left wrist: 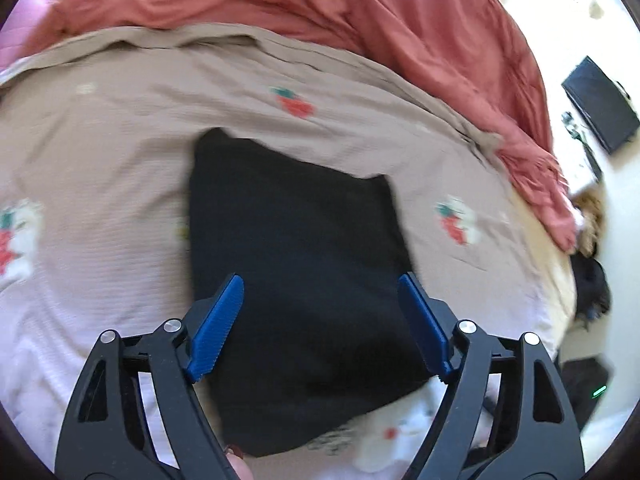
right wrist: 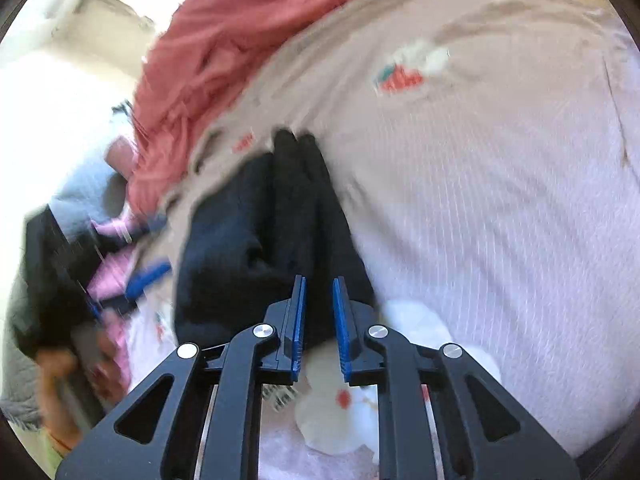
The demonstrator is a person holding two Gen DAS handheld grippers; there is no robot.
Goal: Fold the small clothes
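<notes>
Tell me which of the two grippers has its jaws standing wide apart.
The left gripper: its blue pads stand far apart over the black garment. The right gripper shows only a narrow gap.

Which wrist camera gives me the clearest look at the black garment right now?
The left wrist view: the black garment lies there as a nearly whole flat shape on the bedspread, seen from above. The right wrist view shows it blurred and bunched, its near part hidden behind the right gripper.
</notes>
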